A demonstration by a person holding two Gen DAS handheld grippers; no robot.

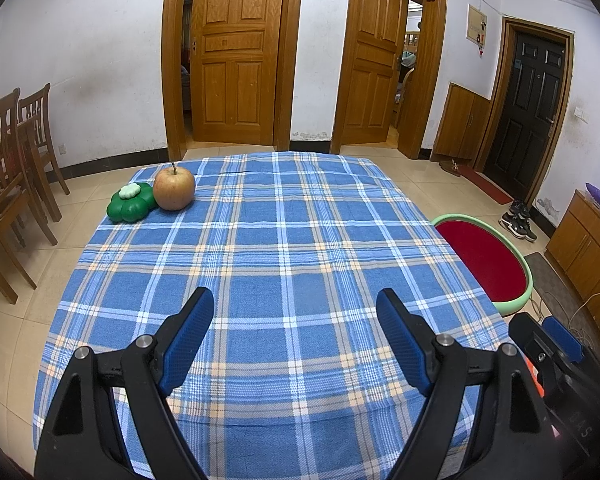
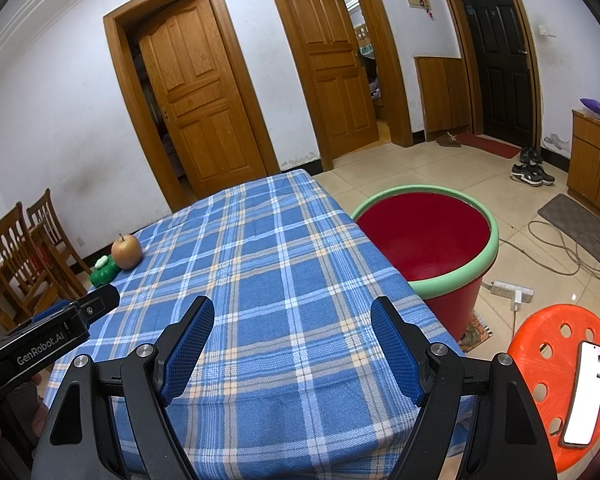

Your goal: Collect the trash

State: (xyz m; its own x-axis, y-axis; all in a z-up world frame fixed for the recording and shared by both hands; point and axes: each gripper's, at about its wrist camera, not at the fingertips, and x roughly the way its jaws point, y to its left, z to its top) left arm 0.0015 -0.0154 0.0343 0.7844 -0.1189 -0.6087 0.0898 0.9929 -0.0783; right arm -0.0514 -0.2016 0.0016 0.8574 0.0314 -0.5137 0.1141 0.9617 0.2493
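Two items uncollected in left wrist view: apple point(image 1: 174, 188) touching green toy point(image 1: 131, 202) at far corner of table point(image 1: 284, 240); left gripper point(image 1: 295, 340) spread, empty
Right wrist view: right gripper point(image 2: 292, 346) spread, empty; red bin point(image 2: 424, 236) beside table, nothing inside

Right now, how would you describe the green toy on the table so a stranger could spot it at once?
Find the table with the blue checked cloth and look to its far left corner. Two things sit there touching: a round reddish-yellow apple and, on its left, the green toy. The toy is the low, lobed, glossy dark green one with a small pale flower shape on top.
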